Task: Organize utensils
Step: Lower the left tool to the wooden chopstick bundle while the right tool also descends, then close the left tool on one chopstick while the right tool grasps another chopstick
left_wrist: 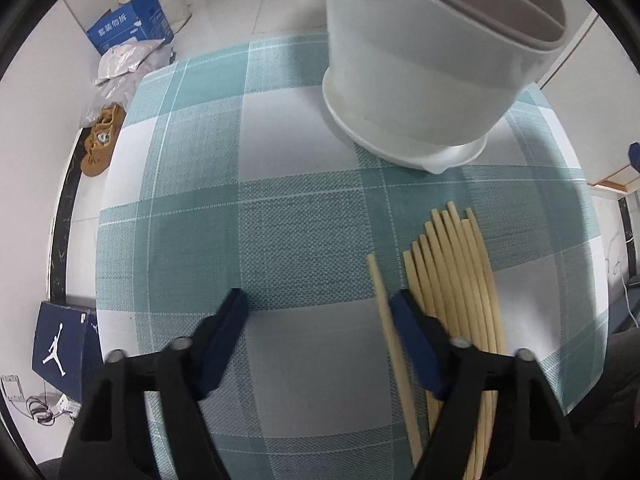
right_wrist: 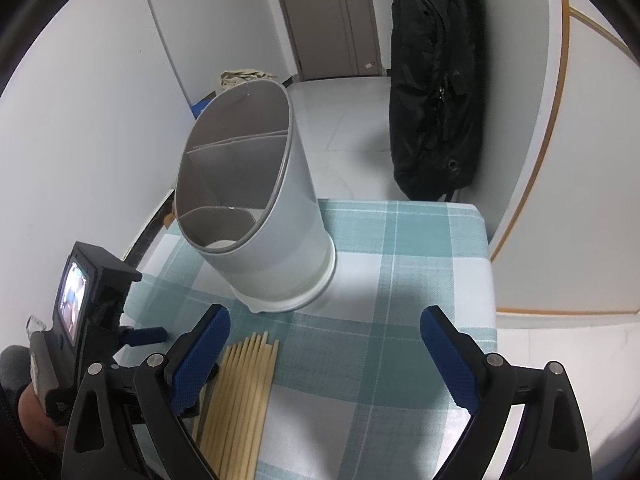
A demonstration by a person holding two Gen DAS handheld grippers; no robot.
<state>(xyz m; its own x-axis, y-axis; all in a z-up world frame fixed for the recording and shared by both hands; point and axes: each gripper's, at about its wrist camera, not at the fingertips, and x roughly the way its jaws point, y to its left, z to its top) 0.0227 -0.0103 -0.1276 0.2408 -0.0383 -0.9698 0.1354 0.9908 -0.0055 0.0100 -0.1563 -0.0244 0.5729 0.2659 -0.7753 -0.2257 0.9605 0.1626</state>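
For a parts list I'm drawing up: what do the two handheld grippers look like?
Both look alike: the left gripper and right gripper have black plastic frames, silver bolts at the pivots and blue textured pads. The left one, seen from the right wrist, carries a small lit screen.

**Left gripper over the chopsticks**

Hovering above a teal-and-white checked tablecloth [left_wrist: 280, 152], left gripper [left_wrist: 320, 304] with jaws apart. One chopstick [left_wrist: 386, 320] between the blue pads, just beside the right pad, blurred. Bundle of chopsticks [left_wrist: 456, 264] fanned beyond that pad. White divided utensil holder [left_wrist: 420, 80] upright farther back.
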